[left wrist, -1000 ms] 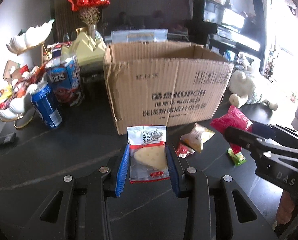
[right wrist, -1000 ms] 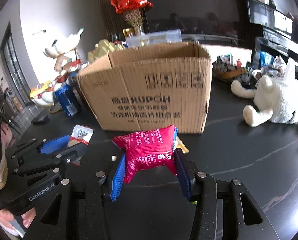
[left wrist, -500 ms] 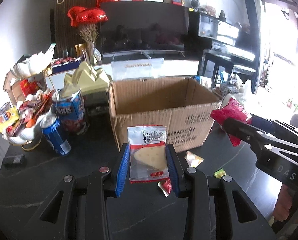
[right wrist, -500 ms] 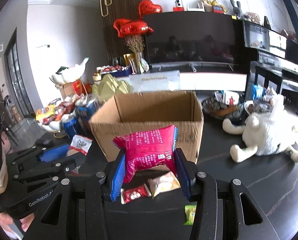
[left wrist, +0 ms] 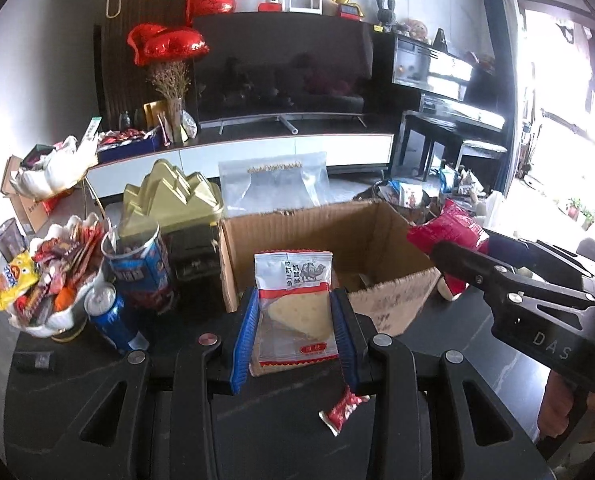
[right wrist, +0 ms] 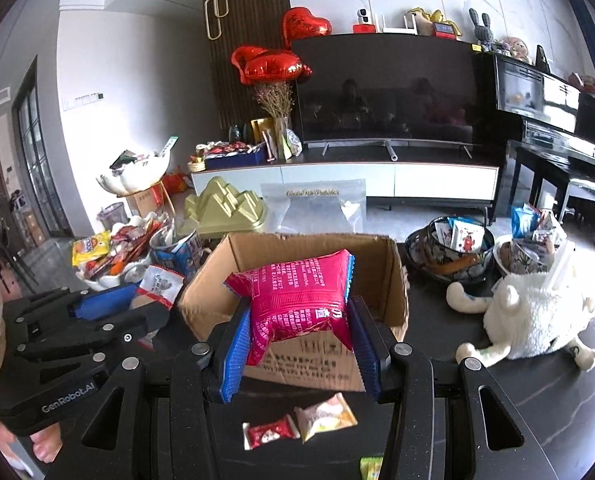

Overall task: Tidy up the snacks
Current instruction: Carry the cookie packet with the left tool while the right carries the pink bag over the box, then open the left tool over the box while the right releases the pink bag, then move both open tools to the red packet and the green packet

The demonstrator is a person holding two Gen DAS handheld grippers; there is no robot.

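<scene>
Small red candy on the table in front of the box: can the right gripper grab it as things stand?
Probably not yet. The right gripper is shut on the pink snack bag, raised near the cardboard box. The red candy lies unobstructed below.

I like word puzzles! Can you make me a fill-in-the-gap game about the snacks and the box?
1. The left tool holds a clear packet with a ____ drawn on it.
2. The right tool holds a puffy ____ bag.
3. Both snacks are held up by an open ____ box.
4. The white toy is a ____ animal.

Missing words: camel; pink; cardboard; stuffed
</scene>
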